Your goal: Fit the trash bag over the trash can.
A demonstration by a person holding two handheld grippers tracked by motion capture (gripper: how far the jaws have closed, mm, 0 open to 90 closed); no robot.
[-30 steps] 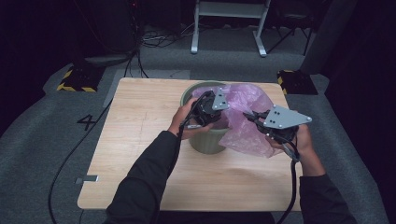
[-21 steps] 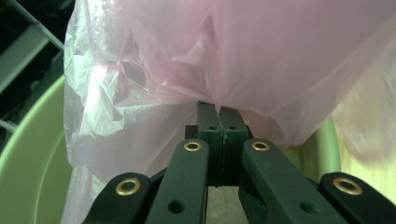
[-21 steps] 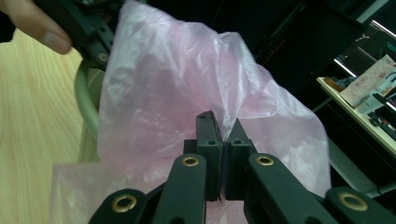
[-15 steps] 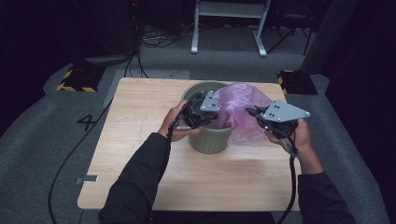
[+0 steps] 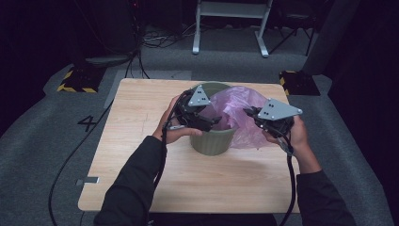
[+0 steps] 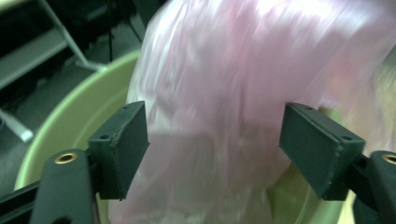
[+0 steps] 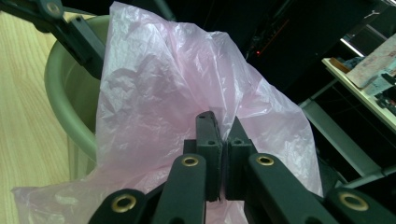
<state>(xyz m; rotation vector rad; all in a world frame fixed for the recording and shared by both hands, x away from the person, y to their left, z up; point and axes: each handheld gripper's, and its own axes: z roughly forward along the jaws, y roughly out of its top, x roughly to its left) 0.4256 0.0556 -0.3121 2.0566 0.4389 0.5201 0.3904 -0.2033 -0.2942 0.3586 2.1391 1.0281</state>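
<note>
Pink plastic, thin and crinkled: that is the bag [image 5: 244, 117] I am working with, and it hangs partly inside the green bucket [image 5: 212, 141] and partly draped over the bucket's right rim onto the wooden table [image 5: 141, 117]. A second ago the bag lay spread further out to the right of the bucket and my two hands sat closer together over it; half a second ago I had drawn it up and inward. Now it has settled more over the bucket's mouth, and my hands stand wider apart on either side.

My right gripper [image 7: 223, 154] has its jaws pressed together on a fold of the bag, near the bag's right edge. My left gripper [image 6: 212, 149] has its jaws spread wide, with the pink film hanging between them and blurred in that close view; I cannot tell whether either pad touches it. In the high view my left gripper [image 5: 207, 120] sits over the bucket's left rim, my right gripper [image 5: 249, 114] just right of the bucket.

The bag's long axis runs from the bucket's inside up and out to the right, rising to a peak above my right jaws. The bucket stands upright near the middle of the table, mouth up
</note>
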